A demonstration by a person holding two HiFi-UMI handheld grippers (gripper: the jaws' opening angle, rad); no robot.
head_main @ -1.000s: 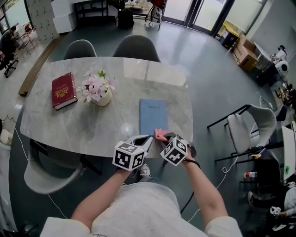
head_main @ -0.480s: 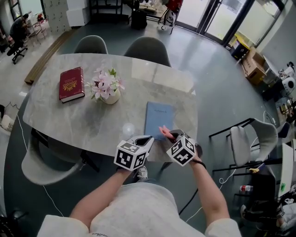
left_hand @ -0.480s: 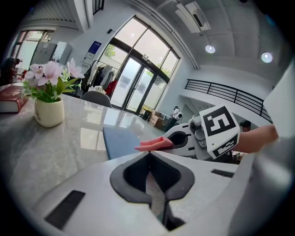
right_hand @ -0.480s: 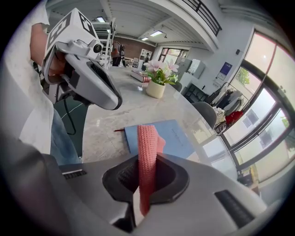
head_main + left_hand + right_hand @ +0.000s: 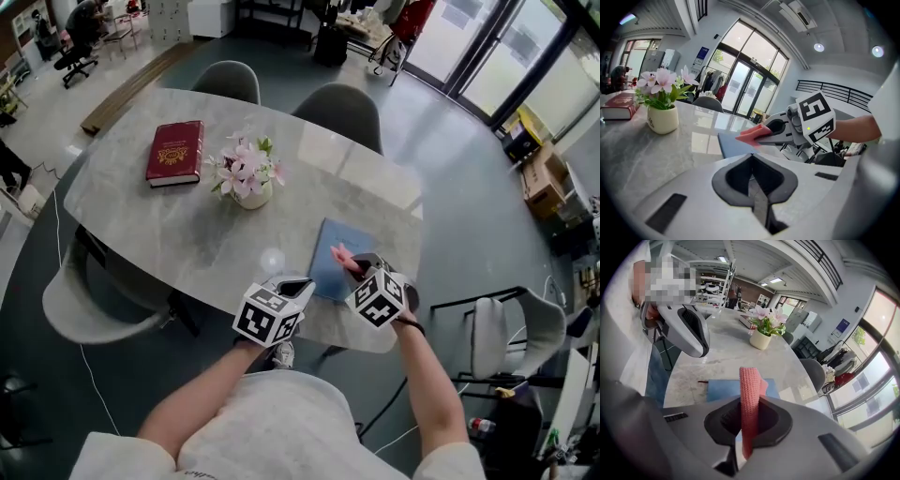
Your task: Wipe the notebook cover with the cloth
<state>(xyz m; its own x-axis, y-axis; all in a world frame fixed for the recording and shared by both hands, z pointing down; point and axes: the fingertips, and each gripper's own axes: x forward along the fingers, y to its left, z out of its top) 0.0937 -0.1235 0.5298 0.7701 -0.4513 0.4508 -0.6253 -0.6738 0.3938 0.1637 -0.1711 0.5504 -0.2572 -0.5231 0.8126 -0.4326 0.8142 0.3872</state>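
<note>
A light blue notebook lies flat near the marble table's near right edge; it also shows as the notebook and the notebook. My right gripper is shut on a pink cloth, held just above the notebook's near half. In the right gripper view the cloth stands folded between the jaws. My left gripper hovers shut with nothing in it to the left of the notebook, over the table's near edge.
A vase of pink flowers stands mid-table and a red book lies at the far left. Grey chairs sit along the far side, another chair at the near left. The table edge is close to both grippers.
The right gripper has carried the pink cloth forward from the notebook's near edge to over its cover. The head view has swung, shifting the table up and right.
</note>
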